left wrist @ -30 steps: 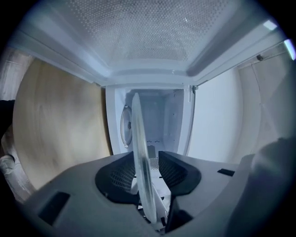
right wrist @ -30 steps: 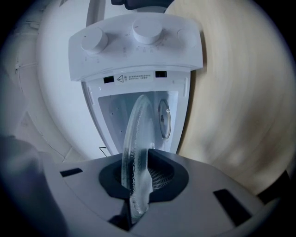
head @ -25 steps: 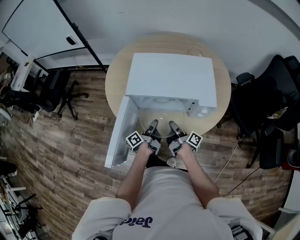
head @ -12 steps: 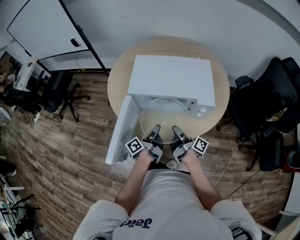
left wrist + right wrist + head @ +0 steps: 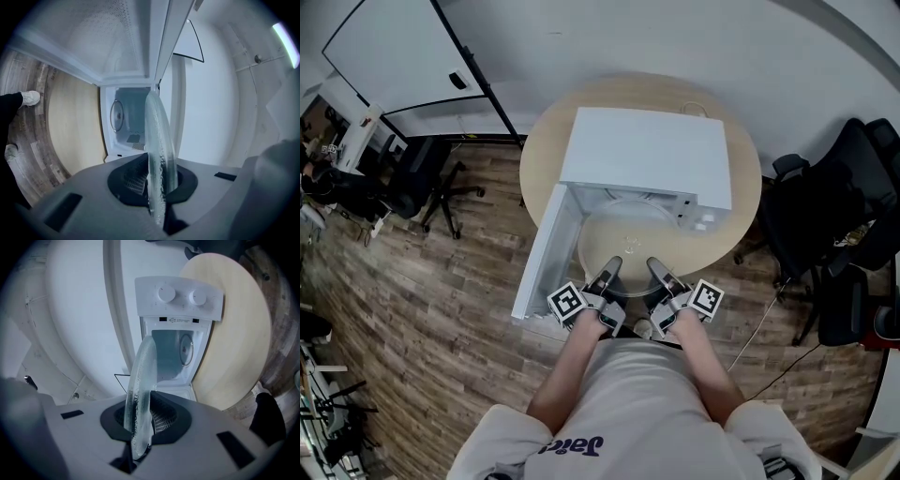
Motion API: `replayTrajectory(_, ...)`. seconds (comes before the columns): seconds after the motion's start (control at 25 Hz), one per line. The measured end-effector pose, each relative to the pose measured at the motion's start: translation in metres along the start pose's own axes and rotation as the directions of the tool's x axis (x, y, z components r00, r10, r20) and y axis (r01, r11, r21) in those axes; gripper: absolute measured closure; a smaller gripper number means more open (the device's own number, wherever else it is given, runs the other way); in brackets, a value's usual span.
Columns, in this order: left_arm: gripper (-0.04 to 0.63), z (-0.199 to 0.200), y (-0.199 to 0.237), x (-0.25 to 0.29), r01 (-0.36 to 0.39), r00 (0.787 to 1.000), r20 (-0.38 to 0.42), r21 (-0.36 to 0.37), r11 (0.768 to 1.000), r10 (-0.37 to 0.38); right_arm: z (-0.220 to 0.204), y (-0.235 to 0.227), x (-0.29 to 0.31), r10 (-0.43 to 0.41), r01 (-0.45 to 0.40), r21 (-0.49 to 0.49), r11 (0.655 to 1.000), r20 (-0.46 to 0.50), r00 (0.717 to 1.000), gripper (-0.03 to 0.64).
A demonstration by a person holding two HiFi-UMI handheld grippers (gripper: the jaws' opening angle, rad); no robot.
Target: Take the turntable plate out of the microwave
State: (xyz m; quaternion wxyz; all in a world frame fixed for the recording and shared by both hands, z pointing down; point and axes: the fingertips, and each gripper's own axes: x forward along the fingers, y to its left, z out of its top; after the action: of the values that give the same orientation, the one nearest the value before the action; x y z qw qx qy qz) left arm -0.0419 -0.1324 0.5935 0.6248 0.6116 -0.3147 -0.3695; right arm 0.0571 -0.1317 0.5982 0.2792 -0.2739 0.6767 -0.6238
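Both tongs are on the glass now. The left gripper [image 5: 158,180] has just been closing, and its jaws pinch the near rim of the turntable plate [image 5: 626,236]. The right gripper [image 5: 139,423] is clamped on that same rim just beside it. The plate hangs level in front of the microwave [image 5: 647,155]. From above I can't be sure its far rim has cleared the opening.

The danger is that grip: slick glass, held only at one edge, all its weight reaching forward. If one hand gets ahead of the other, the rim could twist out of the pads. A sagging far edge could knock the cavity sill, and a sideways drift would meet the open door [image 5: 542,258] on the left.

The microwave fills the middle of the round wooden table [image 5: 742,220], and the plate sits over its near edge. Below is plank floor [image 5: 422,281], with black office chairs [image 5: 825,225] around.
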Motion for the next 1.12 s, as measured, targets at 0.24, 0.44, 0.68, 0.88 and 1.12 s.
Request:
replayTrajectory(0.24,0.561,-0.007,-0.027,-0.006,0.029,1.000,0.002,0.013,1.000,-0.029,-0.004,0.028,-0.004,0.037,-0.037,-0.003,0.999,-0.014,0.999,0.577)
replayTrajectory(0.44,0.561,-0.008,-0.048,0.000,0.061,0.998,0.000,0.041,0.997,-0.061,0.003,0.049,-0.003,0.067,-0.068,-0.056,0.996,-0.022,0.998,0.575)
replayTrajectory(0.68,0.563,-0.011,-0.059,0.008,0.076,0.997,-0.003,0.054,0.996,-0.076,0.010,0.062,-0.003,0.108,-0.108,-0.071,0.992,-0.017,0.994,0.576)
replayTrajectory(0.88,0.565,-0.011,-0.063,0.009,0.088,0.996,0.003,0.055,0.995,-0.088,0.011,0.066,-0.002,0.115,-0.116,-0.075,0.990,-0.018,0.993,0.575)
replayTrajectory(1.12,0.565,-0.011,-0.058,0.008,0.071,0.997,0.009,0.038,0.997,-0.072,0.012,0.059,-0.001,0.103,-0.106,-0.086,0.991,-0.038,0.994,0.575)
